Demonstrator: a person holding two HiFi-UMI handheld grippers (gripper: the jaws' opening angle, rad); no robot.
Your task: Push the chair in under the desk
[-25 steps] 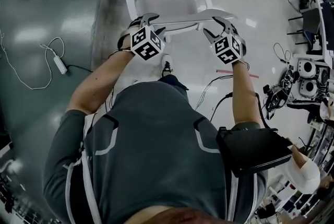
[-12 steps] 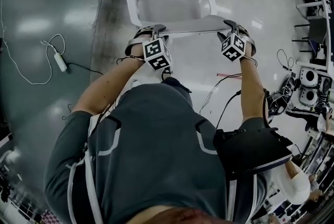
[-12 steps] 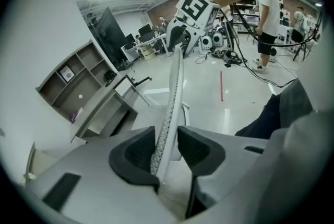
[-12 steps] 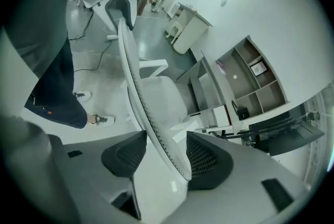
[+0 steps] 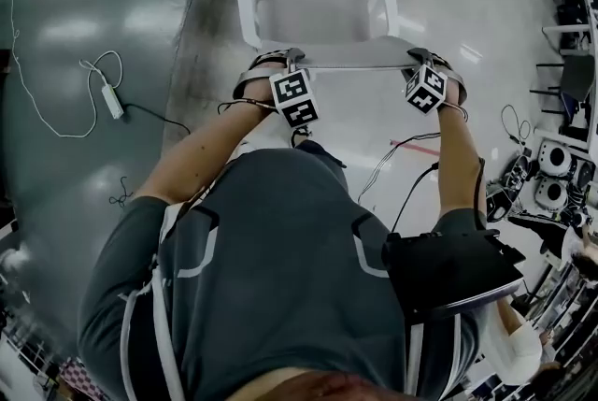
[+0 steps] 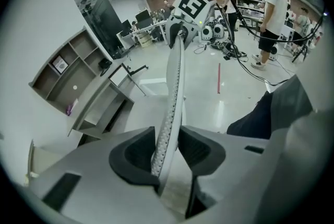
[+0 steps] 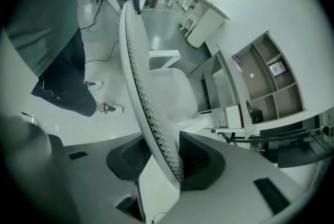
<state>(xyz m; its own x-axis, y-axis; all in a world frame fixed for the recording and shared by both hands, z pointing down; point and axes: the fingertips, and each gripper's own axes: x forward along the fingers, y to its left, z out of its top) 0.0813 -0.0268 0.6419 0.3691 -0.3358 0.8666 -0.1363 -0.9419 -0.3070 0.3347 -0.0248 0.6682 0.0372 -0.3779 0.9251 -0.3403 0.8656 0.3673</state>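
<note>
Both claws are on the top rail of the white plastic chair, the one with the perforated backrest. Left claw is at the rail's left end and right claw at its right end. Both point steeply down, marker cubes toward the person.

Left gripper view: the left claw jaws have just been closing. The backrest edge runs between the dark pads and both pads sit against it, so it's a narrow grip holding the backrest.

Right gripper view: same for the right claw. Its jaws have just been closing and the curved perforated shell is clamped between the pads.

Chair location: it stands on the floor, on the light grey strip between the dark green floor and the pale glossy floor. Seat and both armrests face away from the person, toward the grey desk with the open-shelf unit behind it. Seat front is near the desk edge in the right gripper view. The whole seat shows in the head view, so it's not under the desk yet.

Other:
- White power strip with looped white cable lies on the dark floor, well left of the chair.
- Red tape strip is on the pale floor near the right forearm.
- Person's trainer is on the floor just behind the chair back.
</note>
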